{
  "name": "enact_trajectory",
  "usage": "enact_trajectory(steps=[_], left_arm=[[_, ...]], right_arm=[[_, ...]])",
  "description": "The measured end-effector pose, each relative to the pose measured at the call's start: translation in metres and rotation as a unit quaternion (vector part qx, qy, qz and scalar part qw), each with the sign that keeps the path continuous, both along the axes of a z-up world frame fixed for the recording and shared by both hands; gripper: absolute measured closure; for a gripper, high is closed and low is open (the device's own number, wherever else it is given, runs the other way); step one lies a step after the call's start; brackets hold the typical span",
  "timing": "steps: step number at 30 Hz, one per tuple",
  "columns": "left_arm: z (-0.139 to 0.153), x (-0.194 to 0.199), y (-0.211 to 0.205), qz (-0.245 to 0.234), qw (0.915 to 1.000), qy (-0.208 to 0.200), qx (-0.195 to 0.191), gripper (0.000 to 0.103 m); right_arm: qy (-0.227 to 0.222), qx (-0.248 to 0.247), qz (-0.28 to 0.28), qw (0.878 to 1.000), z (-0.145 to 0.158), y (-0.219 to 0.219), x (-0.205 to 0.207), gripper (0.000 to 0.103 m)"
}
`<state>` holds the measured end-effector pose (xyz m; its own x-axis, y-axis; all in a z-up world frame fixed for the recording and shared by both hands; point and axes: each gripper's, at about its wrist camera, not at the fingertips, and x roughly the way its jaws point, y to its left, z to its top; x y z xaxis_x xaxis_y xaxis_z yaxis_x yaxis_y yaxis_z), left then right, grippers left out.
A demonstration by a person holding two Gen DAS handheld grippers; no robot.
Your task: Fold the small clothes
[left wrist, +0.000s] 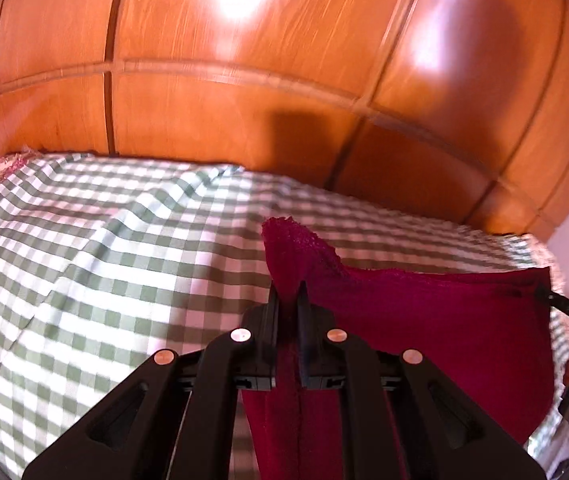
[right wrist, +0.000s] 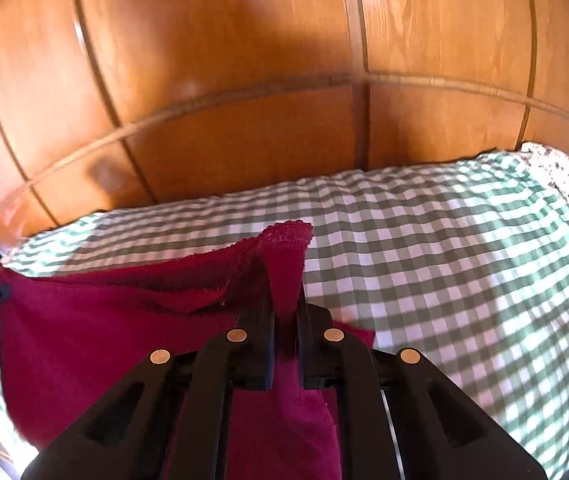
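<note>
Garment [left wrist: 444, 320], dark red knit, hangs mid-frame over the checked bedcover [left wrist: 104, 260], one corner pinched in each claw: left claw [left wrist: 287, 296], right claw [right wrist: 284, 300]. Keep the top edge taut and level while lowering.

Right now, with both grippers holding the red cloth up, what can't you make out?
- Red cloth: lower hem cut off by the bottom edge and hidden behind the left gripper in the left wrist view; the same behind the right gripper.
- What garment it is: unclear.
- Checked cover: weave blurred.
</note>
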<state>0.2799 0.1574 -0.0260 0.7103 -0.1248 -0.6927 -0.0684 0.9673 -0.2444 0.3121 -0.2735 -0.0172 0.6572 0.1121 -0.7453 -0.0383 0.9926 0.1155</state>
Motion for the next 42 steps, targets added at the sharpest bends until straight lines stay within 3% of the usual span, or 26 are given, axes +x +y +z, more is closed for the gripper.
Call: enact_trajectory(steps=[6,8,9,10,11,13,18,24,31,33,35,36,39,42], left_arm=[[-0.052,0.032,-0.009,0.015,0.9966,0.074,0.033,0.094],[-0.051,0.028,-0.007,0.015,0.997,0.072,0.027,0.088],[-0.046,0.023,-0.002,0.016,0.9975,0.067,0.016,0.083],[-0.042,0.019,0.002,0.018,0.9977,0.064,0.009,0.073],[-0.037,0.009,0.008,0.018,0.9981,0.058,-0.004,0.072],[-0.03,-0.01,0.017,0.005,0.9984,0.052,-0.02,0.072],[-0.027,-0.074,0.041,-0.028,0.9957,0.05,-0.072,0.062],[-0.045,-0.15,0.045,-0.063,0.9864,0.06,-0.14,0.056],[-0.07,-0.172,0.016,-0.069,0.9806,0.081,-0.165,0.059],[-0.071,-0.169,0.013,-0.065,0.9828,0.088,-0.149,0.068],[-0.072,-0.162,0.009,-0.065,0.984,0.095,-0.136,0.081],[-0.069,-0.162,0.008,-0.067,0.985,0.095,-0.127,0.084],[-0.056,-0.171,0.006,-0.076,0.9886,0.09,-0.094,0.091],[-0.053,-0.182,0.012,-0.08,0.9872,0.099,-0.096,0.092]], right_arm=[[0.062,-0.017,-0.018,0.998,-0.058,0.002,0.024,0.096],[0.057,-0.009,-0.018,0.998,-0.06,-0.001,0.023,0.093],[0.055,-0.005,-0.017,0.998,-0.057,-0.002,0.021,0.087],[0.052,-0.002,-0.019,0.998,-0.053,-0.004,0.018,0.068],[0.044,-0.001,-0.026,0.999,-0.048,-0.006,0.012,0.04],[0.02,0.008,-0.03,0.999,-0.034,-0.011,-0.004,0.034],[0.014,0.048,-0.012,0.999,-0.02,-0.02,-0.059,0.034],[0.043,0.097,-0.001,0.994,-0.03,-0.038,-0.138,0.034],[0.074,0.131,-0.008,0.989,-0.049,-0.049,-0.181,0.034],[0.079,0.125,-0.008,0.989,-0.057,-0.046,-0.179,0.046],[0.086,0.118,-0.006,0.989,-0.065,-0.042,-0.174,0.074],[0.087,0.119,0.0,0.989,-0.062,-0.041,-0.173,0.08],[0.073,0.109,0.026,0.991,-0.044,-0.037,-0.181,0.087],[0.073,0.099,0.06,0.991,-0.029,-0.041,-0.203,0.089]])
